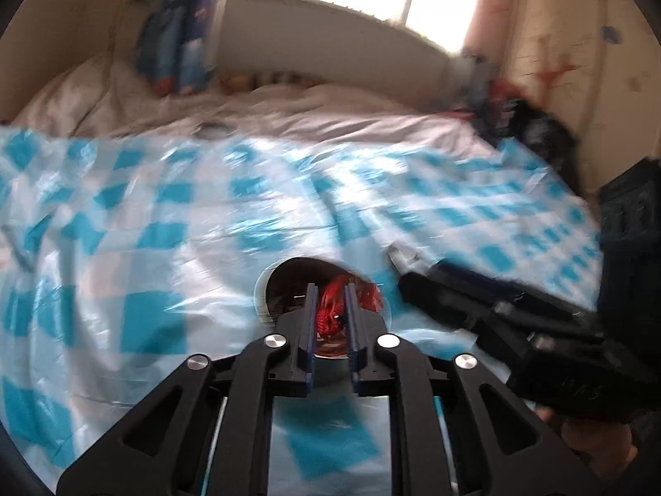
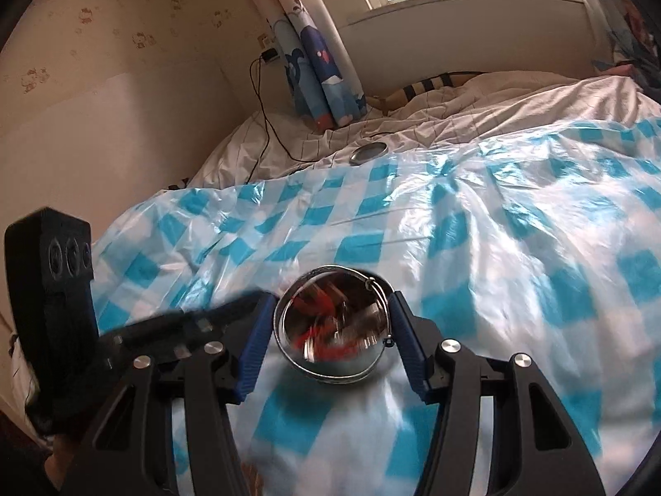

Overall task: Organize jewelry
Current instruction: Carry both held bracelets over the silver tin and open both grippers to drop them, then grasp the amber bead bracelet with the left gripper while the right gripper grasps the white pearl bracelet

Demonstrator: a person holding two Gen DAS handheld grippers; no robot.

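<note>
A small round metal tin point(image 2: 334, 368) sits between the blue pads of my right gripper point(image 2: 332, 295), which is shut on its sides just above the bed. Red jewelry point(image 2: 318, 332) lies blurred inside the tin. In the left wrist view my left gripper point(image 1: 329, 287) points down into the tin point(image 1: 285, 285). Its jaws stand a narrow gap apart. The red jewelry point(image 1: 330, 314) shows through that gap and spreads past the right finger, apparently lying in the tin. The left gripper point(image 2: 252, 297) reaches the tin's left rim in the right wrist view.
A shiny blue-and-white checked sheet point(image 2: 475, 248) covers the bed. A round metal lid point(image 2: 367, 151) lies at its far edge on the white bedding. A black cable point(image 2: 264, 124) and a curtain point(image 2: 318, 74) are at the wall. Dark clutter point(image 1: 533, 132) sits at the far right.
</note>
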